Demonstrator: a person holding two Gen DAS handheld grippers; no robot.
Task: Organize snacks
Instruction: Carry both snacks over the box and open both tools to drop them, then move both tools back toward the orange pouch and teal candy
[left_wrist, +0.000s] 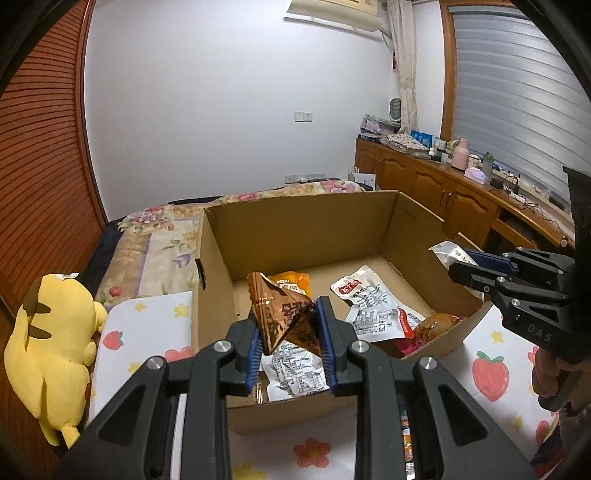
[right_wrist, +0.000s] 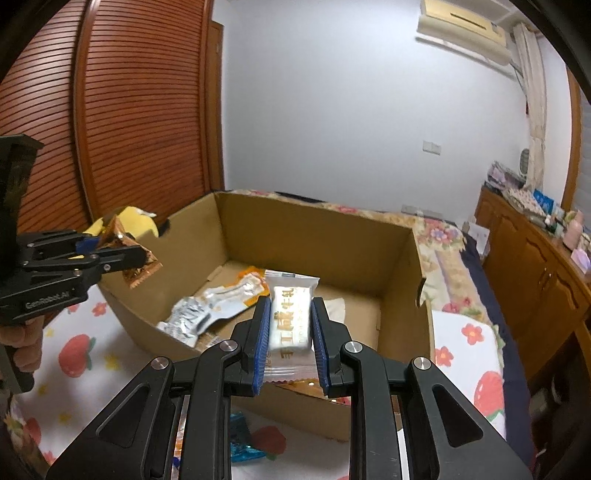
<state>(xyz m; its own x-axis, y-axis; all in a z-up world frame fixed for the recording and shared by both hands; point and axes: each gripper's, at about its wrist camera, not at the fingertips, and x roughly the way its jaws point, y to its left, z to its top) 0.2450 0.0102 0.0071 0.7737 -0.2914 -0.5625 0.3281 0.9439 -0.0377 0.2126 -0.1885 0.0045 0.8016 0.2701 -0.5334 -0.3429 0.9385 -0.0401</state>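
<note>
On a strawberry-print sheet (left_wrist: 140, 332), the cardboard box (left_wrist: 295, 229) lies ahead of both tongs: left gripper (left_wrist: 290, 325) pinches a copper packet (left_wrist: 284, 317), right gripper (right_wrist: 288, 332) a white packet (right_wrist: 290, 317).

A yellow plush toy (left_wrist: 48, 343) lies at the near left on the bed, beside a white sheet printed with strawberries and flowers (left_wrist: 147, 332). Farther back, a floral quilt (left_wrist: 162, 243) covers the bed up to the white wall (left_wrist: 236, 92). A slatted wooden wardrobe door (right_wrist: 140, 110) fills the left side. At far right a wooden cabinet (left_wrist: 424, 181) runs under a window blind (left_wrist: 517, 92), its counter crowded with bottles, boxes and cables (too small to tell apart). An air conditioner (right_wrist: 461, 29) hangs high on the wall, beside a pale curtain (left_wrist: 404, 66).
</note>
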